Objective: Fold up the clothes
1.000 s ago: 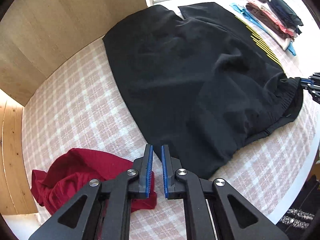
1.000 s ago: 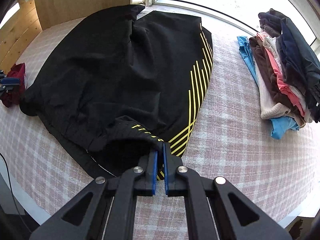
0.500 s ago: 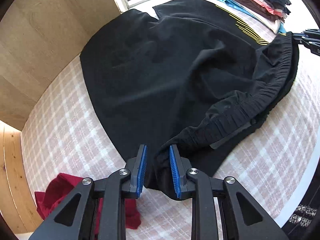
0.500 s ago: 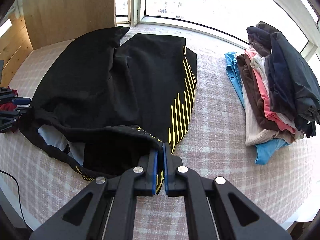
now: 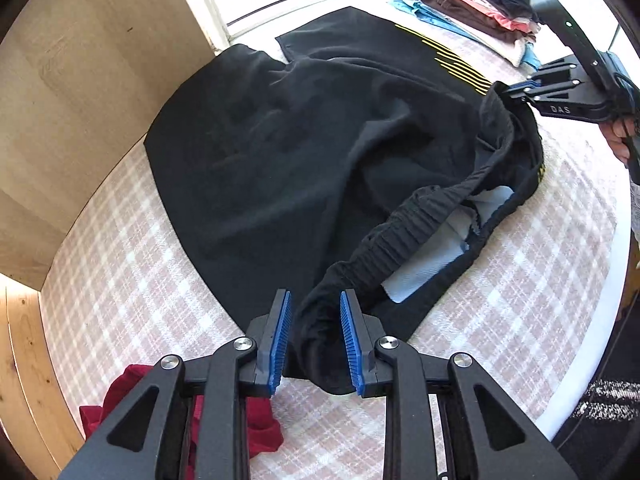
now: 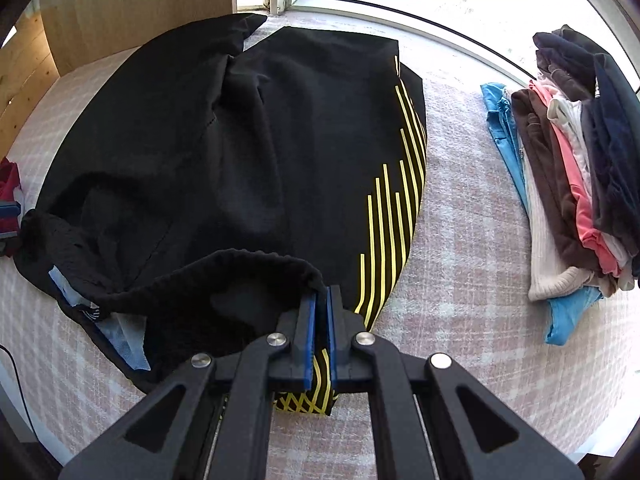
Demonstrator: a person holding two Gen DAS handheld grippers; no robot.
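Note:
Black shorts [image 5: 304, 136] with yellow stripes lie spread on the checked bedcover; they also show in the right wrist view [image 6: 240, 152]. My left gripper [image 5: 314, 344] is open, its blue pads on either side of the left end of the ribbed waistband [image 5: 400, 240]. My right gripper [image 6: 321, 332] is shut on the waistband's right end and lifts it, so the waist gapes and a pale lining [image 6: 120, 328] shows. The right gripper also shows in the left wrist view [image 5: 516, 90].
A stack of folded clothes [image 6: 572, 168] sits at the right by the window. A crumpled red garment [image 5: 256, 428] lies under my left gripper. A wooden wall [image 5: 80, 80] stands at the left. The bed's edge [image 5: 600, 320] is at the near right.
My left gripper opened wider and closed in around the waistband's left end. My right gripper raised its end further, opening the waist and showing the pale lining.

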